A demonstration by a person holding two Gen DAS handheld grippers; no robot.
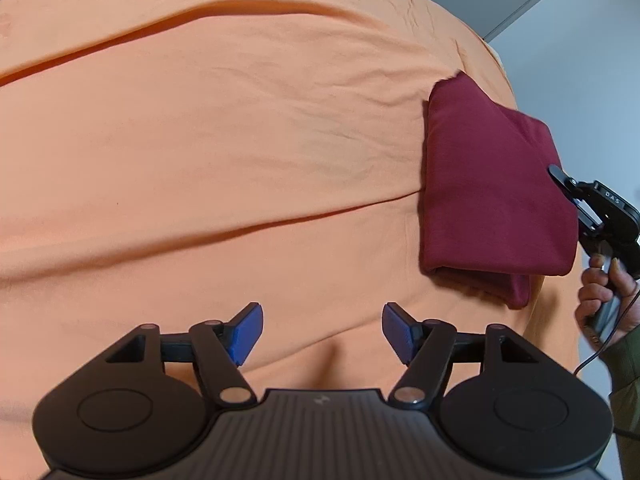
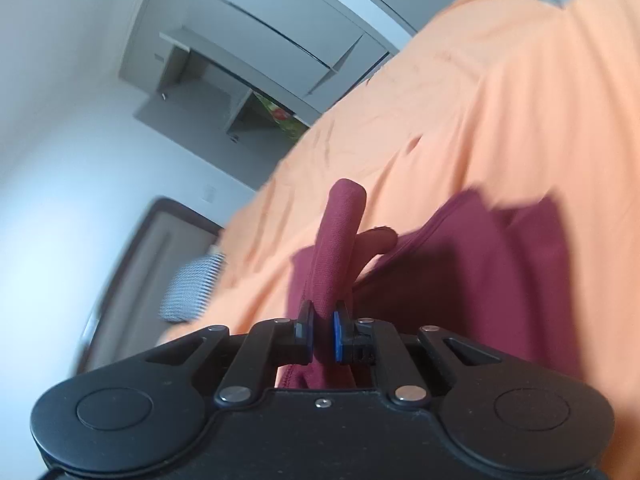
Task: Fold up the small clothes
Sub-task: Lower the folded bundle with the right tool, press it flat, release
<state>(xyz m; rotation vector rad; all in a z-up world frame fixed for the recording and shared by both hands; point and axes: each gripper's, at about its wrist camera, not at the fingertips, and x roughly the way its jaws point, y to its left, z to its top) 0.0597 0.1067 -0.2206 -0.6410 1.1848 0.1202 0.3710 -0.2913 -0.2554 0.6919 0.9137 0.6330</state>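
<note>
On orange sheet, R gripper pinches folded maroon garment; L gripper hovers w/ jaws apart, holding nothing.

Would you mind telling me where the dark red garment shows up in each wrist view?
Left wrist view: the dark red garment lies folded at right, the right gripper at its edge.
Right wrist view: it fills the lower centre and right, a fold pinched between the fingers.
Shared landmark: the orange sheet under it.
</note>
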